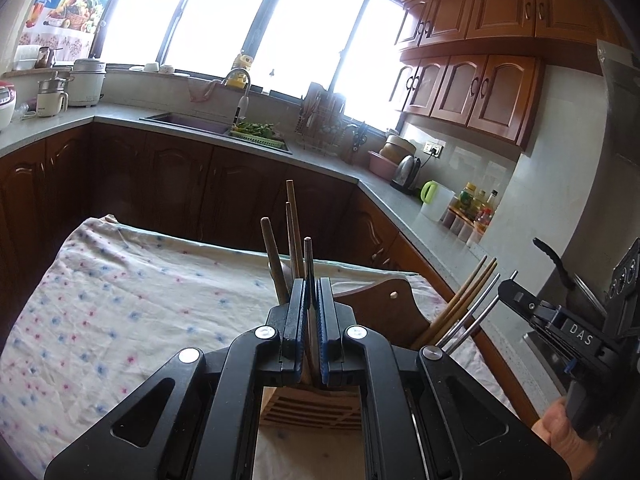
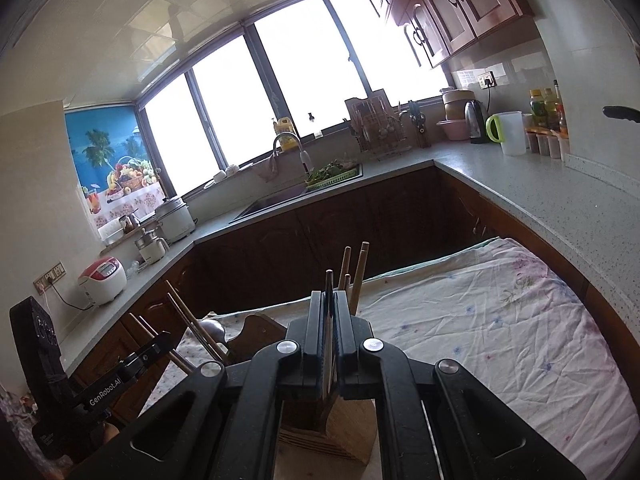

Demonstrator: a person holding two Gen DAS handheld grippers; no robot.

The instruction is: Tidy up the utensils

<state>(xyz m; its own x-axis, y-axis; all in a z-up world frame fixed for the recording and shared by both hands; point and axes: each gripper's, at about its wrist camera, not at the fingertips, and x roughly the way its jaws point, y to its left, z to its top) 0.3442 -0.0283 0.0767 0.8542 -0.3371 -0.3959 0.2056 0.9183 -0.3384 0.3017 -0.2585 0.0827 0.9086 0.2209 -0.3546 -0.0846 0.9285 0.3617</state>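
Observation:
My left gripper (image 1: 311,282) is shut on a thin dark chopstick (image 1: 307,252) that stands upright between the blue pads. Under it is a slatted wooden holder (image 1: 312,408), with several wooden utensil handles (image 1: 272,256) sticking up just behind the jaws. My right gripper (image 2: 329,294) is shut on a thin dark stick (image 2: 329,280), held upright over a bamboo holder (image 2: 340,432). Wooden chopsticks (image 2: 358,276) rise behind it. In the left wrist view, the right gripper's body (image 1: 560,320) is at the right, beside wooden and metal chopsticks (image 1: 464,304).
Both holders stand on a table under a flowered cloth (image 1: 120,300), (image 2: 500,320). A brown wooden board (image 1: 384,304) lies between the holders. Dark cabinets and a grey counter (image 2: 540,196) with a sink (image 1: 188,122), kettle and bottles ring the table.

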